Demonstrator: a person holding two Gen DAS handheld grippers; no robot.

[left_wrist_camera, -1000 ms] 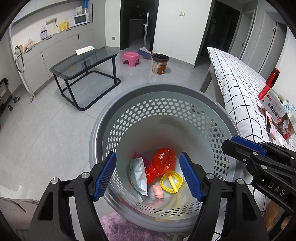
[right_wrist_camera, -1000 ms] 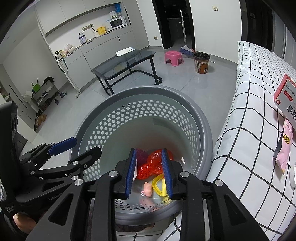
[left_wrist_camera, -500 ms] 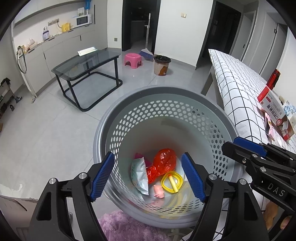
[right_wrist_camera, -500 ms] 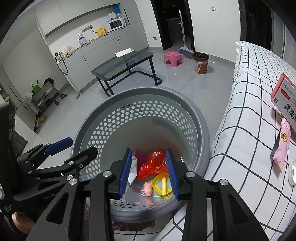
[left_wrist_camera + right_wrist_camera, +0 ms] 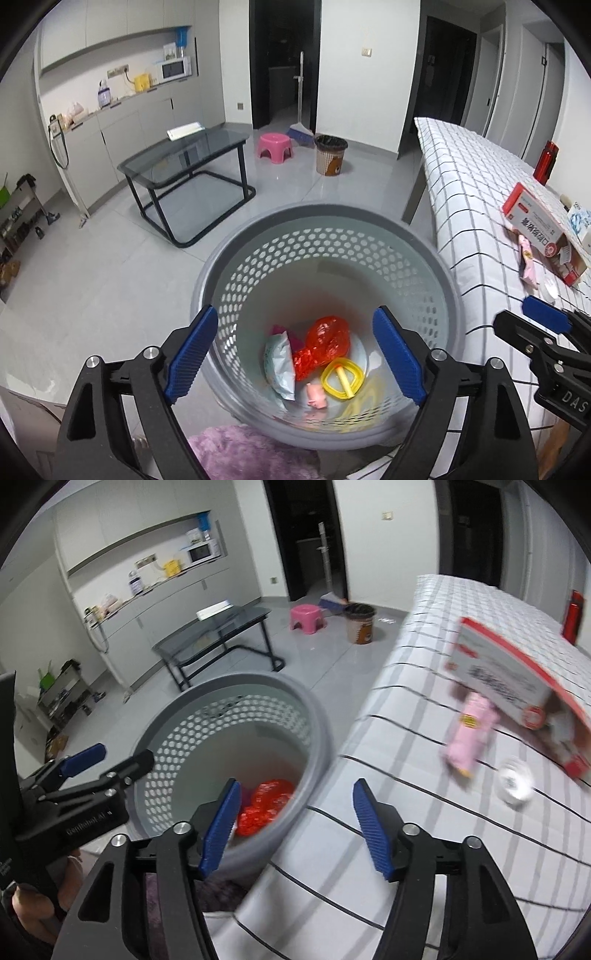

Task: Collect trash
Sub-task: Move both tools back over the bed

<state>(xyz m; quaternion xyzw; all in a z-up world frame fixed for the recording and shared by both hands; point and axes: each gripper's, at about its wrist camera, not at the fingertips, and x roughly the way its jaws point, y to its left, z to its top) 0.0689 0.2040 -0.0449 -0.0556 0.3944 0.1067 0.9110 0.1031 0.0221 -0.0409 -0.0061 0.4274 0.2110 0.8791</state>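
Observation:
A grey perforated basket [image 5: 325, 225] [image 5: 317, 716] stands on the floor beside a checked tablecloth [image 5: 476, 192] [image 5: 424, 686]. Inside lie a red wrapper [image 5: 327, 341] [image 5: 267, 803], a pale snack bag [image 5: 279, 363], a yellow ring [image 5: 341, 378] and a small pink piece [image 5: 316, 397]. My left gripper [image 5: 295, 360] hovers above the basket, its jaws opening with nothing between them. My right gripper [image 5: 295, 829] hangs over the basket's rim and the table edge, jaws opening and empty. On the table lie a pink packet [image 5: 526, 264] [image 5: 469, 738], a red-and-white box [image 5: 543, 229] [image 5: 517, 679] and a white cap [image 5: 515, 781].
A glass-topped side table [image 5: 184, 158], a pink stool [image 5: 275, 146], a small wicker bin [image 5: 330, 155] and a broom [image 5: 299, 129] stand across the tiled floor. A purple fluffy mat [image 5: 251, 456] lies at the basket's foot. A red bottle [image 5: 546, 162] stands on the table.
Both grippers opened wider. My right gripper swung right from above the basket toward the table, bringing the box and pink packet closer. My left gripper rose a little; the basket looks smaller.

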